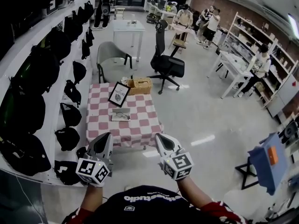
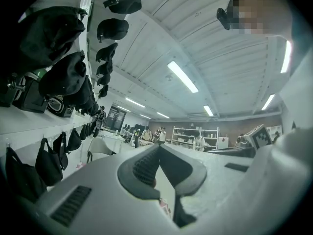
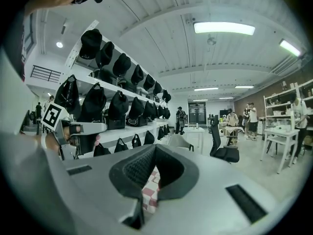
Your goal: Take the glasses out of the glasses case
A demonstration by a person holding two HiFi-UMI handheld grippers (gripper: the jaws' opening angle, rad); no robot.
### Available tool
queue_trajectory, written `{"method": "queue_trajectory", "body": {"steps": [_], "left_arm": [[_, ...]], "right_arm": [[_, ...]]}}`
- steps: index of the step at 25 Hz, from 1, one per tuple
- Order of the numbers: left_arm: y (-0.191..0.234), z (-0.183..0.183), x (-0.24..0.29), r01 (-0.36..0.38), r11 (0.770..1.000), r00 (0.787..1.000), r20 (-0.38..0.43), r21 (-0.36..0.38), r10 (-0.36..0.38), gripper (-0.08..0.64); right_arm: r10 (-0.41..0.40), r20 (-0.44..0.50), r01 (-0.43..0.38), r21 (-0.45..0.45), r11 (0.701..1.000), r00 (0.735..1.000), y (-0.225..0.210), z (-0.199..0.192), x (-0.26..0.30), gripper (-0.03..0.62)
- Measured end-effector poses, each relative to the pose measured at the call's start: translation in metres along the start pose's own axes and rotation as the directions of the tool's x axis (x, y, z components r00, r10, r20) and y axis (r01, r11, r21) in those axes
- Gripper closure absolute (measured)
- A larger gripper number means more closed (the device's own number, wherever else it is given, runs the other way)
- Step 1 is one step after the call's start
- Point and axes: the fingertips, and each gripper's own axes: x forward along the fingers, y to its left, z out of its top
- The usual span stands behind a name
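two grippers were held side by side, low in front of the person, both well apart from the tabletop (image 1: 140, 125) ahead. the left gripper (image 1: 104, 138) was seen with its fingers (image 2: 141, 166) closed tip to tip and nothing between them. the right gripper (image 1: 160, 138) was likewise shut, its fingers (image 3: 131, 169) pressed together on nothing, with a strip of the red-and-white checked cloth (image 3: 149, 190) showing through the gap beneath them. the glasses case (image 1: 120, 117) was found near the middle of that cloth, untouched by either gripper. the glasses (image 1: 122, 115) were seen lying at it, though whether in it or on it could not be told at that size. a framed picture (image 1: 119, 94) was propped just behind the case, and a wicker basket (image 1: 139, 85) was set just beside it at the far edge. a black office chair (image 1: 166, 62) was seen beyond the tabletop, and shelves (image 1: 60, 104) hung with black bags (image 1: 70, 114) ran along the left wall.
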Motion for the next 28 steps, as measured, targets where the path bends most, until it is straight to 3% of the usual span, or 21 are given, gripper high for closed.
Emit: {"method": "queue_trajectory", "body": {"steps": [13, 16, 28], "left_arm": [[0.023, -0.005, 0.004, -0.034, 0.999, 0.999, 0.012, -0.025, 0.034, 0.555], [0.029, -0.006, 0.013, -0.049, 0.999, 0.999, 0.005, -0.014, 0.049, 0.555], [0.053, 0.012, 0.069, -0.130, 0.990, 0.991, 0.009, 0.058, 0.130, 0.555]], "right_arm": [[0.038, -0.013, -0.039, -0.048, 0.998, 0.999, 0.009, 0.006, 0.041, 0.588], [0.052, -0.030, -0.053, -0.039, 0.998, 0.998, 0.004, 0.009, 0.053, 0.589], [0.162, 0.054, -0.161, -0.018, 0.987, 0.985, -0.040, 0.025, 0.136, 0.589]]}}
